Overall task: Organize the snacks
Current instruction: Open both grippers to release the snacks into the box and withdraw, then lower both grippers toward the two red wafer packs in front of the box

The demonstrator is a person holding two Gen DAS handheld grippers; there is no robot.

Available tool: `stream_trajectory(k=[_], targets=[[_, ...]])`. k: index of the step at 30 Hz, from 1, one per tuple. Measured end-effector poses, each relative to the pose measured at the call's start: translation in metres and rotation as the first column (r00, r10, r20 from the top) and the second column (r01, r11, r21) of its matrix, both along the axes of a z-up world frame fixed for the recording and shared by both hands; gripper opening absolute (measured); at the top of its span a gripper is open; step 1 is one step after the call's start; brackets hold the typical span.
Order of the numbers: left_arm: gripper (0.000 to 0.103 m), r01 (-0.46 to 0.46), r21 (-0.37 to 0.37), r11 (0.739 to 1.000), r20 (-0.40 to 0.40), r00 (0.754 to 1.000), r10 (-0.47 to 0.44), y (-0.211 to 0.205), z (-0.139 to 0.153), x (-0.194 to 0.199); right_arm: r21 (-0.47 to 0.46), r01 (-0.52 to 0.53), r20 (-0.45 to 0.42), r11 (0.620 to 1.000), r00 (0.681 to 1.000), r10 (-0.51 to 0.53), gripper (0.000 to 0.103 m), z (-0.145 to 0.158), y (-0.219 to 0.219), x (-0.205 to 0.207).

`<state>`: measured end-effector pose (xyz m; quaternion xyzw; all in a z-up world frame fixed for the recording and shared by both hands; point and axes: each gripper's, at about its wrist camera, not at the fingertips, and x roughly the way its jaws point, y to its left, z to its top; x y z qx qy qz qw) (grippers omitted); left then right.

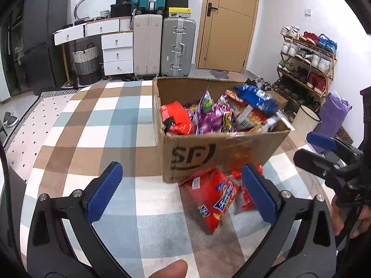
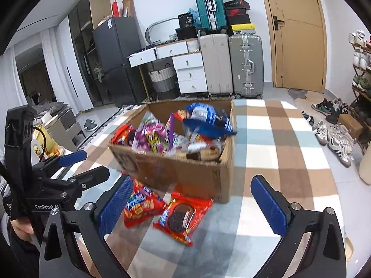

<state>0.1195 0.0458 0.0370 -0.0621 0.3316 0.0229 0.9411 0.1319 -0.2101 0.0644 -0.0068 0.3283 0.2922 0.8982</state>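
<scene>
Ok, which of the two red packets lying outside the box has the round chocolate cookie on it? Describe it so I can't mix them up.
Find the cardboard box on the checked rug. Two red packets lie on the rug against its near side. The cookie packet is the right one in the right wrist view, showing a big dark round cookie; its neighbour shows small orange crackers.

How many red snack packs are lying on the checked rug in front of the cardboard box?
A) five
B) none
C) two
C: two red snack packs lie on the checked rug in front of the cardboard box, a cracker pack and a chocolate cookie pack beside it.
</scene>
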Motion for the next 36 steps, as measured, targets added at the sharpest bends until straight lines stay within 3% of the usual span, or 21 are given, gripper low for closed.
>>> stream_trajectory(k=[13, 23, 36], targets=[[0.102, 0.026, 0.006, 1.0, -0.015, 1.0, -0.025, -0.016, -0.022, 0.003, -0.067, 0.002, -0.072, 0.998, 0.997, -0.006, 0.103, -0.036, 0.003, 0.004], [0.102, 0.059, 0.021, 0.998, -0.074, 0.996, -0.058, -0.026, -0.048, 0.013, -0.127, -0.009, -0.139, 0.992, 0.99, -0.009, 0.103, -0.061, 0.008, 0.013], [0.102, 0.06, 0.007, 0.998, -0.142, 0.988, -0.058, -0.008, -0.07, 0.013, -0.157, -0.047, -0.197, 0.987, 0.98, 0.016, 0.103, -0.084, 0.027, 0.028]])
